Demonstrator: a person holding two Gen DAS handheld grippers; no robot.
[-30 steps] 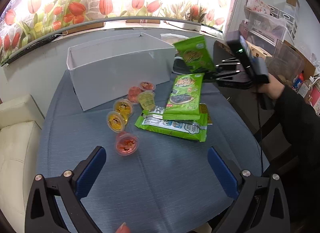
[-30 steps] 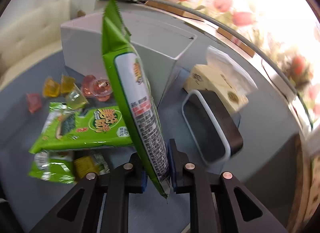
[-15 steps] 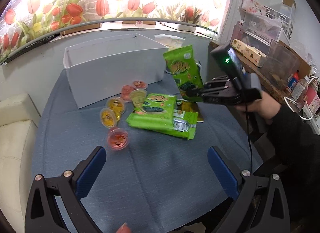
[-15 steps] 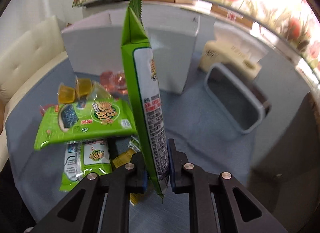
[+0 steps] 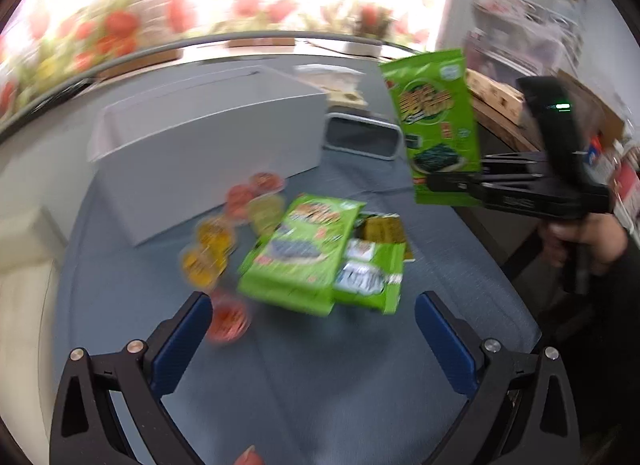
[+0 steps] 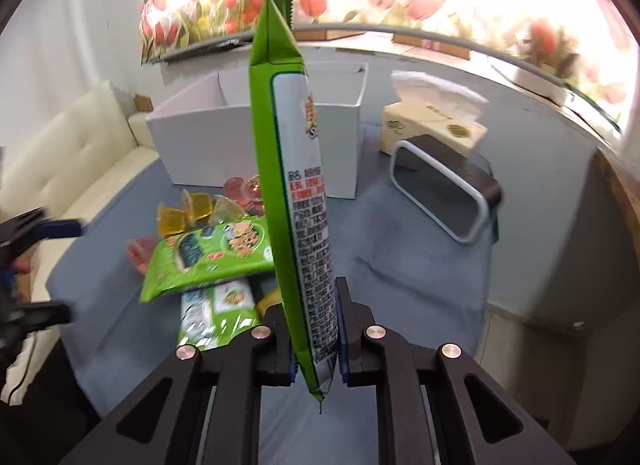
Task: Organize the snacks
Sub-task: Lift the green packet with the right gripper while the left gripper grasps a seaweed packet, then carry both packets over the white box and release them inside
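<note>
Right wrist view: tissue box behind dark bin, beside white box.

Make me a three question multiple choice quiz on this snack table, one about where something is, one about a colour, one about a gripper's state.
1. Where are the jelly cups?
A. Inside the white box
B. On the table in front of the white box
C. On the sofa

2. The held seaweed packet is mainly:
A. Green
B. Red
C. Blue

3. The left gripper is:
A. Shut on a cup
B. Shut on a packet
C. Open

Answers: 1 B, cups sit on the cloth by the box wall. 2 A, green wrapper. 3 C, fingers apart, nothing between.
</note>
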